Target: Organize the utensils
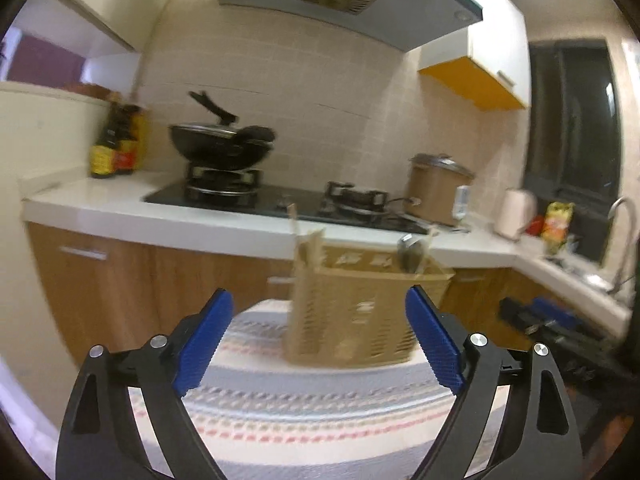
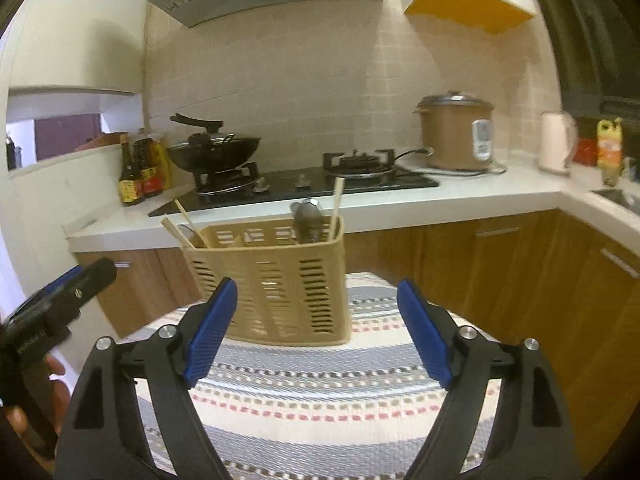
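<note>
- The basket (image 2: pixel 276 280) stands at the far end of the striped bench (image 2: pixel 320 400), holding chopsticks (image 2: pixel 336 204) and a spoon (image 2: pixel 306 220); the sorting looks mostly or wholly done.
- Left tool (image 1: pixel 320 340) and right tool (image 2: pixel 316 328) are both spread wide and empty, hovering near the basket.
- No loose utensils show on the cloth.
- The basket's inside is hidden; the left view is blurred.

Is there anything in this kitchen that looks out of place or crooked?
Only small things. In the beige utensil basket, the chopsticks at its left end lean outward over the rim, while one chopstick stands nearly upright. Nothing looks spilled or damaged.
</note>
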The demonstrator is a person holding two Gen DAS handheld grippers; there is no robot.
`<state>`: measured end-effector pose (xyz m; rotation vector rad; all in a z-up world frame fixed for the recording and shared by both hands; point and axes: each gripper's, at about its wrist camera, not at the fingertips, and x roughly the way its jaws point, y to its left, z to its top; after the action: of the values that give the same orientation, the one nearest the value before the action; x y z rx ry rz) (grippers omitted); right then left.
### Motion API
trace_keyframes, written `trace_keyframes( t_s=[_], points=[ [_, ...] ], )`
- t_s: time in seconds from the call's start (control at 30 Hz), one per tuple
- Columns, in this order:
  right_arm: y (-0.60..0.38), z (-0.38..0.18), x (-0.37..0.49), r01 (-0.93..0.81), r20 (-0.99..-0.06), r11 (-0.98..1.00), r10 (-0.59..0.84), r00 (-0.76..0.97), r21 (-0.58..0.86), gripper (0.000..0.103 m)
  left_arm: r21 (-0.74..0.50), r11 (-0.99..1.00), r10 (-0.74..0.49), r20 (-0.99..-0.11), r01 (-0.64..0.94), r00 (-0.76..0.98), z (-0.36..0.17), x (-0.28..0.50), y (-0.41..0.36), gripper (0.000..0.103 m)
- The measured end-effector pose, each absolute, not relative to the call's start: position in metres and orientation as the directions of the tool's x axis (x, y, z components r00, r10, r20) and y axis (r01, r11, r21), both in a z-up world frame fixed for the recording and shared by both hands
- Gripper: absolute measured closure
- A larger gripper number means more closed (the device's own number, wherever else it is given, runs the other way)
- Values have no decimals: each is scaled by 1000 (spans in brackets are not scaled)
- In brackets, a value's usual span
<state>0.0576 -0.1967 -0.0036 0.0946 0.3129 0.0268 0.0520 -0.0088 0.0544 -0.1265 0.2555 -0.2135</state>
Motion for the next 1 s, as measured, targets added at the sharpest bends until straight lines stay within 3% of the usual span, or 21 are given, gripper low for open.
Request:
trace_keyframes(
  t_s=[0.13, 0.37, 1.0],
  points=[
    [-189, -17, 45, 61, -244, 998, -53, 968, 27, 17, -92, 988, -144, -215, 126, 966, 33, 41, -14, 18],
    [-186, -32, 45, 88, -220, 996, -87, 972, -3, 16, -34, 999, -11, -123, 6, 992, 19, 25, -19, 12],
    [-188, -39, 43, 86, -218, 996, -90, 972, -26, 9, -22, 999, -31, -254, 26, 967, 4, 47, -17, 8]
  ],
)
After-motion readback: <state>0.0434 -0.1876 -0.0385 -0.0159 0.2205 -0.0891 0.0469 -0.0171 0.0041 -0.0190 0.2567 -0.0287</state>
